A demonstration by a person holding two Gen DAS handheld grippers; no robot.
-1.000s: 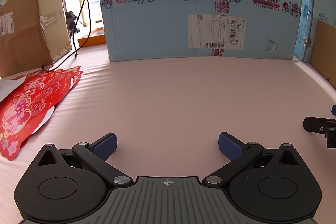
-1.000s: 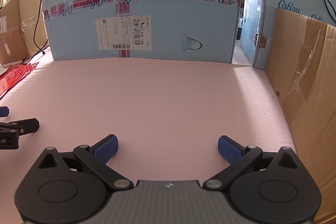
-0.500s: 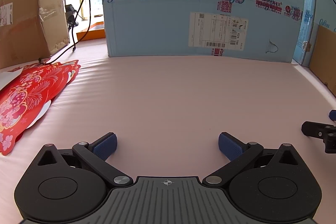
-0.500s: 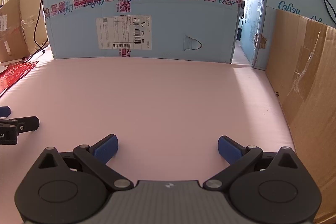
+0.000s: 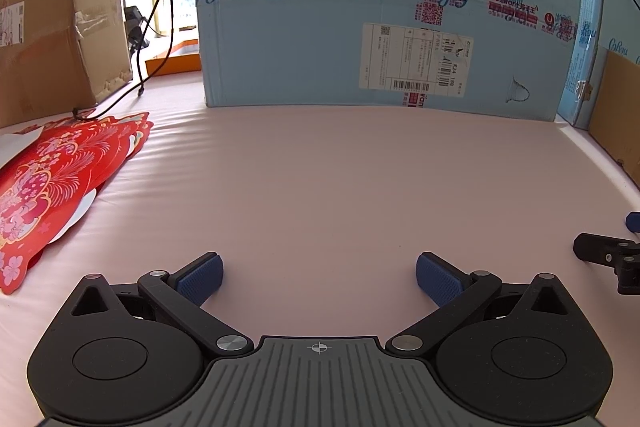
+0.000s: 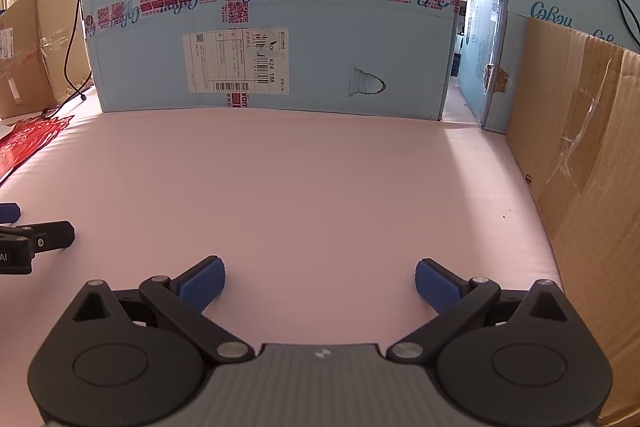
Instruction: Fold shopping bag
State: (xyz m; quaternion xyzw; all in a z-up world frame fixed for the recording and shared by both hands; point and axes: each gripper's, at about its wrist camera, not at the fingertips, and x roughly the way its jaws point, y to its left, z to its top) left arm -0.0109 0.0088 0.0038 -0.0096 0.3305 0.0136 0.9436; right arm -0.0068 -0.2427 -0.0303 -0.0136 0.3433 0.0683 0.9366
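Pink counter (image 5: 340, 167) fills the left wrist view, with the left tongs (image 5: 319, 273) held low and level over it, blue pads (image 5: 200, 277) spread wide and nothing between them. At 9 o'clock the red flowered shopping bag (image 5: 52, 183) lies flat on the counter, well apart from the tongs. A brown cardboard box (image 5: 52, 43) stands at 10 o'clock with a black cable (image 5: 160, 27) beside it, and a large light-blue carton (image 5: 384, 11) walls off 12 o'clock. The right tongs (image 5: 608, 255) show at 3 o'clock.

From the right wrist view, the right tongs (image 6: 320, 277) hover low over the bare counter (image 6: 320, 179), also parted wide and empty. A corner of the shopping bag (image 6: 28, 141) shows at 9 o'clock, far off. The light-blue carton (image 6: 280, 11) stands at 12 o'clock, a brown cardboard sheet (image 6: 580, 167) close at 3 o'clock.
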